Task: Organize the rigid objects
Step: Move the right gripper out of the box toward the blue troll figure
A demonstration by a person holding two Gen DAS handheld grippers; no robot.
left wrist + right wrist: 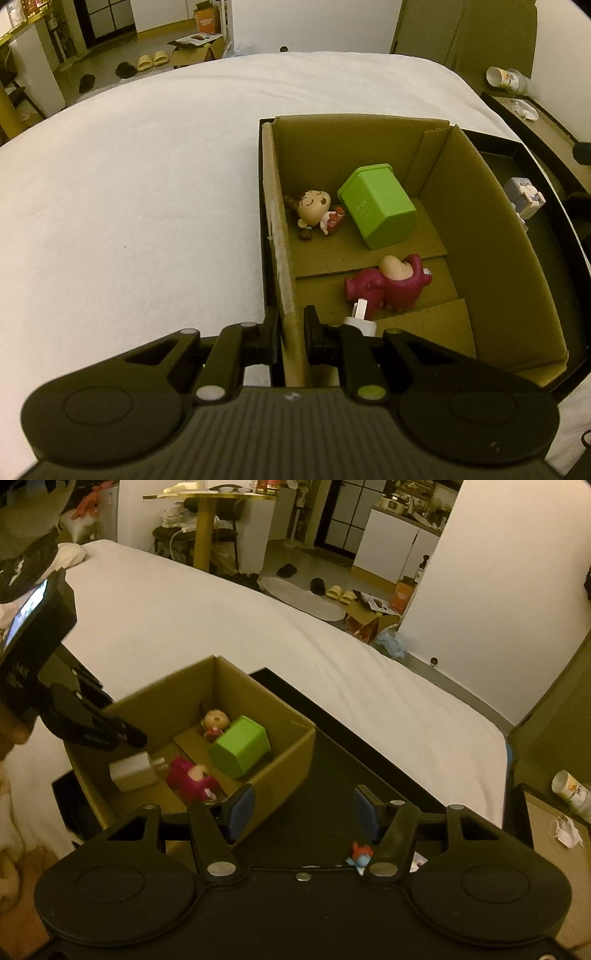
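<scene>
A cardboard box (491,236) stands on a black tray (554,206) on the white bed. In it lie a green bin (376,205), a small doll figure (314,212), a magenta figure (388,286) and a white plug adapter (360,317). My left gripper (291,325) is shut on the box's left wall, one finger on each side. In the right wrist view the box (291,749), green bin (240,747), magenta figure (192,779) and adapter (135,771) show. My right gripper (303,808) is open and empty above the tray (332,775).
A grey-white block toy (526,197) lies on the tray right of the box. A small blue and red toy (360,854) lies under my right gripper. A bedside table (554,830) with a cup (570,790) stands at the right. White bed (129,203) spreads left.
</scene>
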